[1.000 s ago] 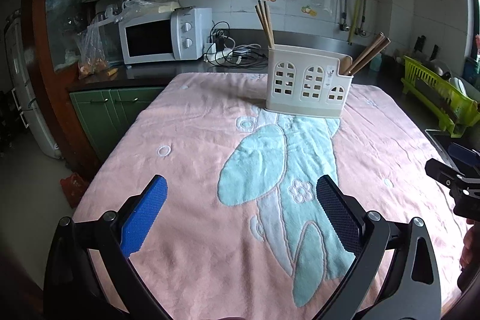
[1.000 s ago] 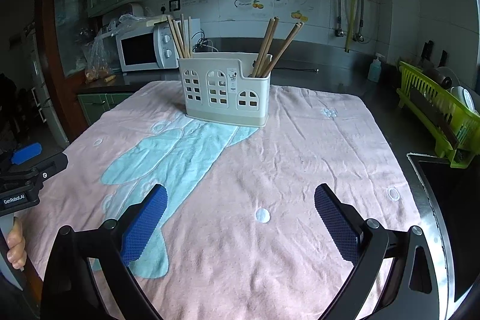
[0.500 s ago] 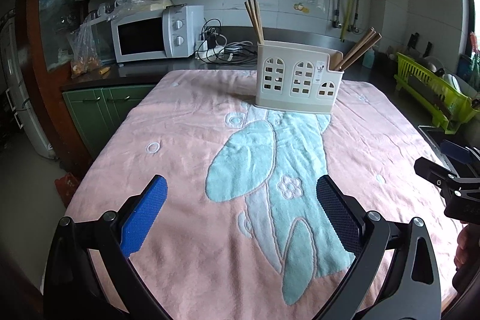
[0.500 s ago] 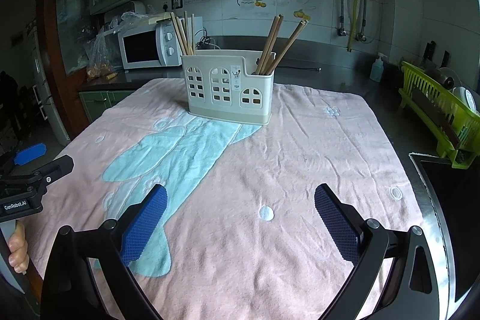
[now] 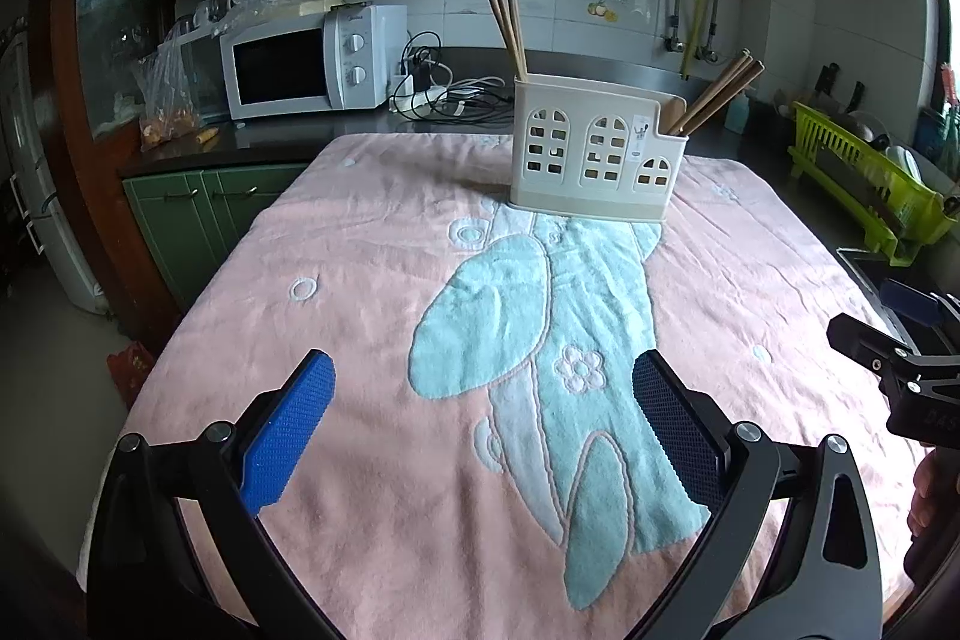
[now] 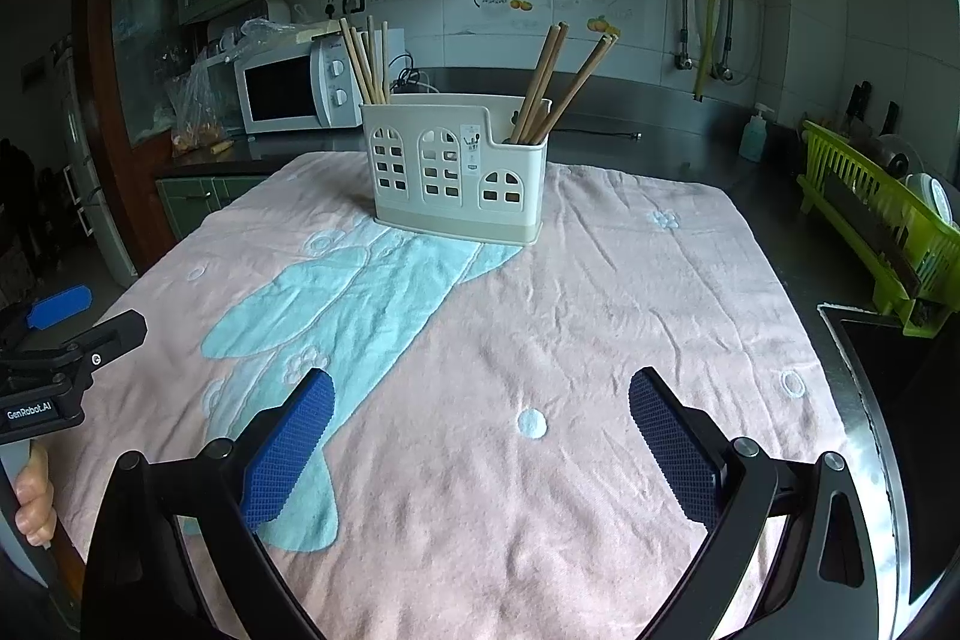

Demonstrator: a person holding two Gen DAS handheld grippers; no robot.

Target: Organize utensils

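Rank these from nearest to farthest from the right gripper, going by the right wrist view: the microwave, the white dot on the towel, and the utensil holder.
From the right gripper:
1. White dot, on the pink towel just ahead between the fingers.
2. Utensil holder, at the towel's far end, slightly left.
3. Microwave, on the back counter, far left.

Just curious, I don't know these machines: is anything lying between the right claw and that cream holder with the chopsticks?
Nothing: the right wrist view shows only bare pink towel between the open right gripper and the cream plastic utensil holder.

Pink towel [image 5: 372, 244] with pale-blue figure; cream holder [image 5: 594, 154]; blue-padded tools
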